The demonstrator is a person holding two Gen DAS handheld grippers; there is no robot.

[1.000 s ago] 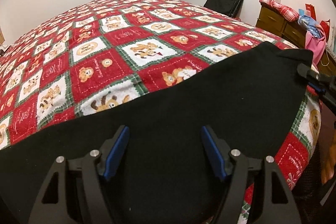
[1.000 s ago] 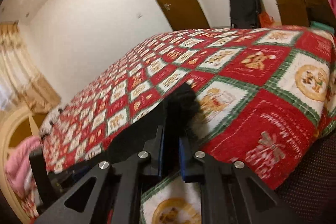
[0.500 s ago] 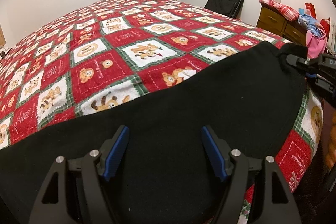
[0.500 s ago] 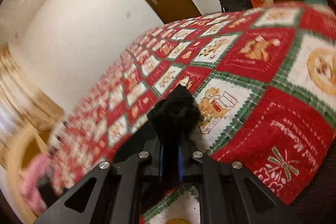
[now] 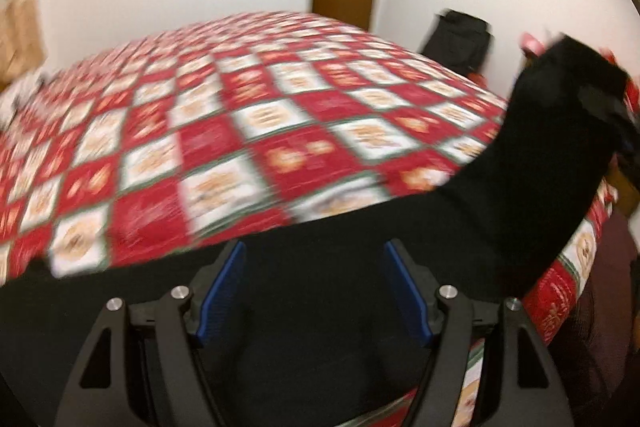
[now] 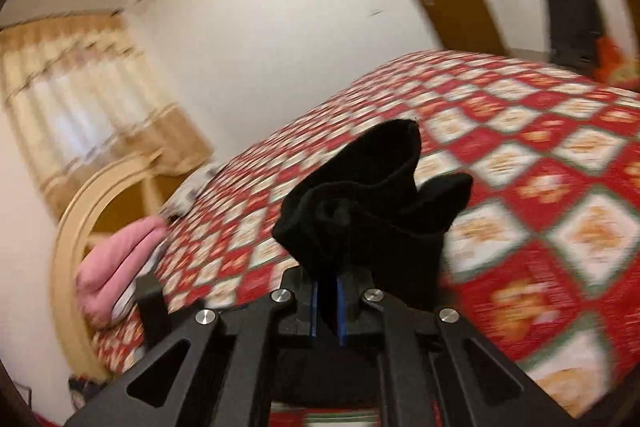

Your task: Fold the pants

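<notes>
While the right gripper (image 6: 327,307) clamps one end of the black pants (image 5: 460,227) and lifts it off the bed (image 5: 240,131), the left gripper (image 5: 314,293) hovers with jaws apart over the cloth; folding looks barely begun.

Right tongs (image 6: 326,301) pinch bunched black pants (image 6: 372,203) above quilt (image 6: 560,187).

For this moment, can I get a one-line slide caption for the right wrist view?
Right gripper clamps a bunched end of the black pants above the red patchwork bedspread.
</notes>
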